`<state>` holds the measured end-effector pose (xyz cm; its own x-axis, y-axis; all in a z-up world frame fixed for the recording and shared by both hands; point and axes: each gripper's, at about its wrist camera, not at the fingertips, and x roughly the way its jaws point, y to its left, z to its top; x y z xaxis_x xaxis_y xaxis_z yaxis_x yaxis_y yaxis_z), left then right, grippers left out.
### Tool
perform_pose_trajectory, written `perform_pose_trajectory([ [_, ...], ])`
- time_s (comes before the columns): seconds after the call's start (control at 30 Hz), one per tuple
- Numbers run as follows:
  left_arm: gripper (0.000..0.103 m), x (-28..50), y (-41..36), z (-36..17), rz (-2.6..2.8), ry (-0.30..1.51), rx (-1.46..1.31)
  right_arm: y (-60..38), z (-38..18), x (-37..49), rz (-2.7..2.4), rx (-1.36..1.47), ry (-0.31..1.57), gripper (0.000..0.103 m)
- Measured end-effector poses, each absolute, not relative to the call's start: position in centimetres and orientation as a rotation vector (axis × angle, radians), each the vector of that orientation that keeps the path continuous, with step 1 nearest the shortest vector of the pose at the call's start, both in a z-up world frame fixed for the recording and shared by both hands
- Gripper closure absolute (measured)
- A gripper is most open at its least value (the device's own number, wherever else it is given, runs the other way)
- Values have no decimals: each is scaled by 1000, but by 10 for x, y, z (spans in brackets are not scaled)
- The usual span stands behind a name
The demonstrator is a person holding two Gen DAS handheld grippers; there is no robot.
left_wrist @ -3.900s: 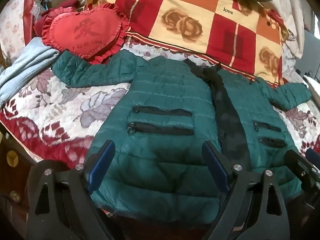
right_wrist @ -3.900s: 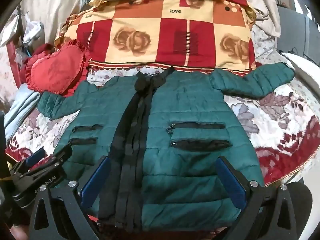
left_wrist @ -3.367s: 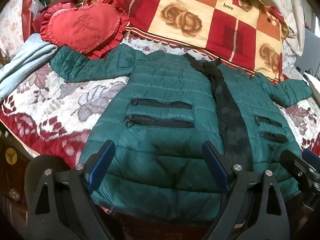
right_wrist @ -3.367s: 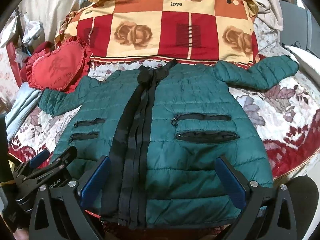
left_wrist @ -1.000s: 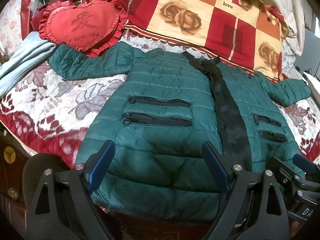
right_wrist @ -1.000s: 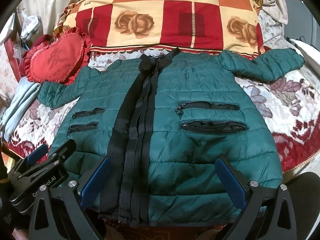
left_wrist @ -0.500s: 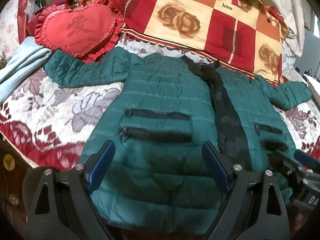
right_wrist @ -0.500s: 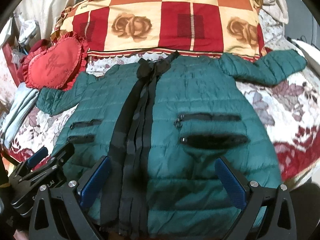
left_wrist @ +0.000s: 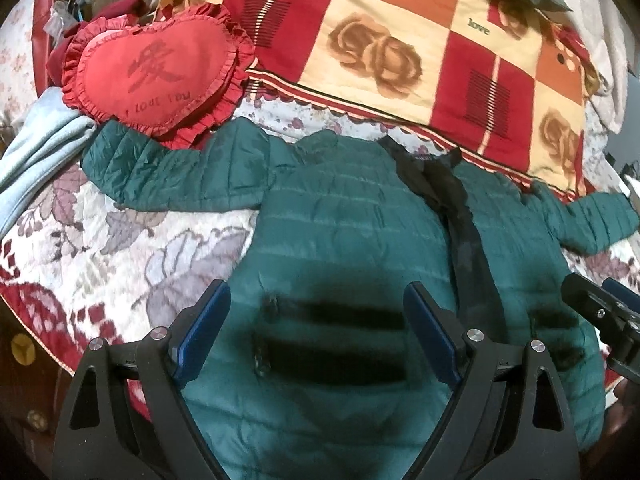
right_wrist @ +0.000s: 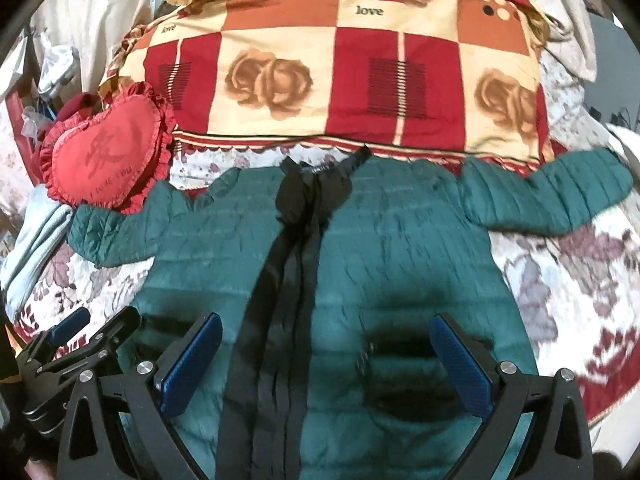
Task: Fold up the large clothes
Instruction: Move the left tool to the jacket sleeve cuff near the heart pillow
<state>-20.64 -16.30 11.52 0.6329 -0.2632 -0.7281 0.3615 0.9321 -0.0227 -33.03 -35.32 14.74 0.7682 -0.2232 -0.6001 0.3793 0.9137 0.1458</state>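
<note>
Both your left tongs [left_wrist: 316, 328] and right tongs [right_wrist: 326, 356] gape empty over the jacket [left_wrist: 348, 232], which looks light, puffy and slippery, so pinch a sleeve [left_wrist: 160, 172] cuff deeply.

At the upper left of your view lies a red heart-shaped cushion [left_wrist: 156, 76] with a frilled edge. Beside it, across the top, sits a checked quilt [left_wrist: 400, 40] in red, orange and cream. A pale blue cloth [left_wrist: 36, 148] lies at far left on the flowered bedspread [left_wrist: 120, 248].
</note>
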Motion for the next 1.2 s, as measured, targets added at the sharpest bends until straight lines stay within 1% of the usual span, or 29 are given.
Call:
perform_pose_trajectory([
  [0.13,14,-192,-168,119,-343,796,147,-362,158,-311,-342,252,609,0],
  [0.3,14,-166,-166,117,-325,836,115,-374,158,-288,-331,271,621,0],
  [0.67,15,-131,-165,107,-242,833,134,-385,131,-253,-299,293,668,0],
  [1.0,15,-120,-184,103,-251,824,155,-394,118,-246,-325,281,687,0],
  [1.2,14,-105,-178,103,-225,803,177,-397,109,-246,-314,299,711,0],
])
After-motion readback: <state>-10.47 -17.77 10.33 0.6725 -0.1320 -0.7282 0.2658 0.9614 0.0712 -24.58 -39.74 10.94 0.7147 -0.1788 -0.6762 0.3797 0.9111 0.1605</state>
